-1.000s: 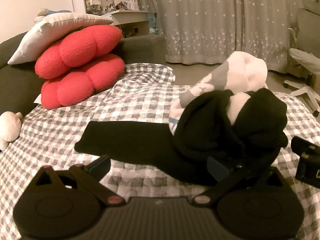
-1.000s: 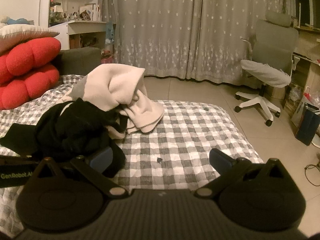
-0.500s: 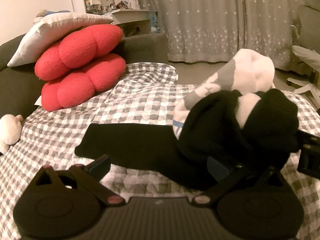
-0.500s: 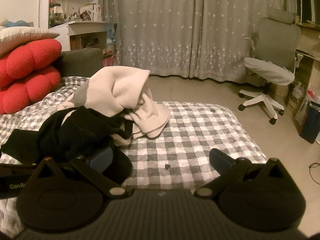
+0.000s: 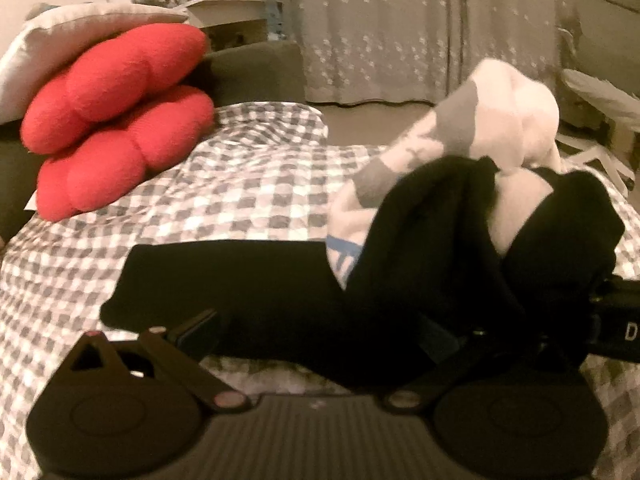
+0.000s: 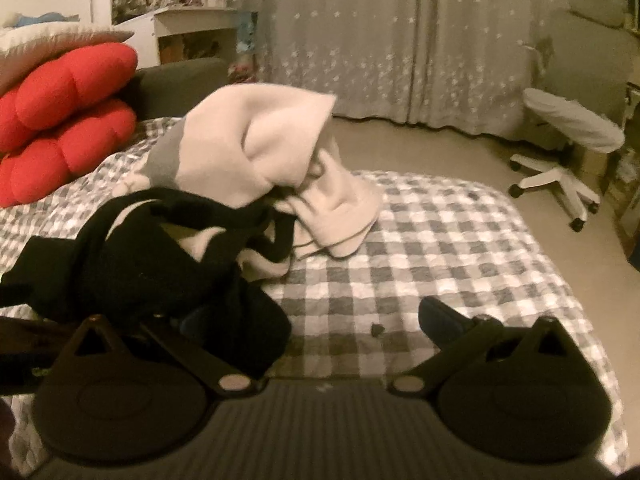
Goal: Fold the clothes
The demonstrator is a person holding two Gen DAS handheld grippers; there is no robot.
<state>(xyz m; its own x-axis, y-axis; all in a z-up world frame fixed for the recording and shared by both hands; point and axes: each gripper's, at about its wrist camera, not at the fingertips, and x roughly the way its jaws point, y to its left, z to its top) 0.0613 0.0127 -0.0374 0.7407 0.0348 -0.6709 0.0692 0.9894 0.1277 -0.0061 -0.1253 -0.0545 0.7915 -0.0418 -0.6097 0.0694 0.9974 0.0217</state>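
Note:
A crumpled black garment (image 5: pixel 260 280) lies on the checked bed cover (image 5: pixel 240 192), one long flat part stretching to the left. A white and grey garment (image 5: pixel 512 112) is heaped behind it and tangled with it. My left gripper (image 5: pixel 316 332) is open at the black garment's near edge, and the cloth fills the gap between its fingers. In the right wrist view the black garment (image 6: pixel 140 264) sits at the left, the white garment (image 6: pixel 256 140) above it. My right gripper (image 6: pixel 316 320) is open, its left finger against the black cloth and its right finger over bare cover.
Two red cushions (image 5: pixel 116 132) and a white pillow (image 5: pixel 80 36) are stacked at the bed's far left. The checked cover (image 6: pixel 440 248) is bare to the right of the pile, with a small dark speck (image 6: pixel 376 330) on it. An office chair (image 6: pixel 568 140) stands beyond the bed's right edge.
Both grippers have moved in closer to the clothes pile. The black garment now reaches between the left gripper's fingers and touches the right gripper's left finger. Both stay open.

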